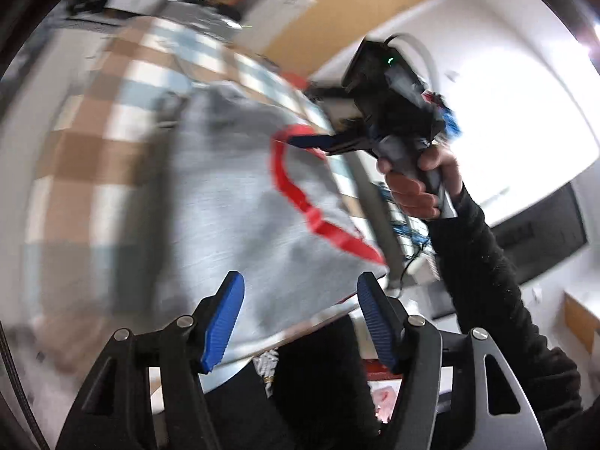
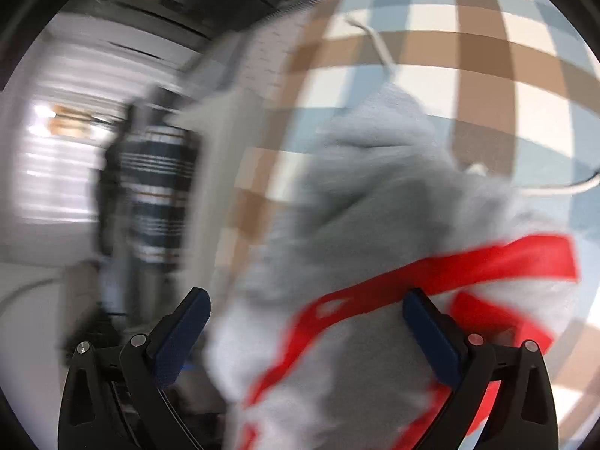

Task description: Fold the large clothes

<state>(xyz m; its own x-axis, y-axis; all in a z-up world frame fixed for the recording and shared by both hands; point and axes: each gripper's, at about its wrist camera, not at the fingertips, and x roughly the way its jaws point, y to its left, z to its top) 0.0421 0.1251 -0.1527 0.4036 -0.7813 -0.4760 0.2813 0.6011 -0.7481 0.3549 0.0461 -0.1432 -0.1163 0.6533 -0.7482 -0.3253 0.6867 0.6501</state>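
Both grippers are spread wide, pinching nothing: the left gripper (image 1: 298,322) and the right gripper (image 2: 305,332). A grey hoodie (image 1: 232,202) with red trim lies bunched on the checked cloth (image 2: 487,48). I think folding has barely begun.

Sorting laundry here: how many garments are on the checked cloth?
1: a grey garment with red trim, lying on the checked cloth ahead of both grippers. Motion blur and the garment's own bulk could hide another.
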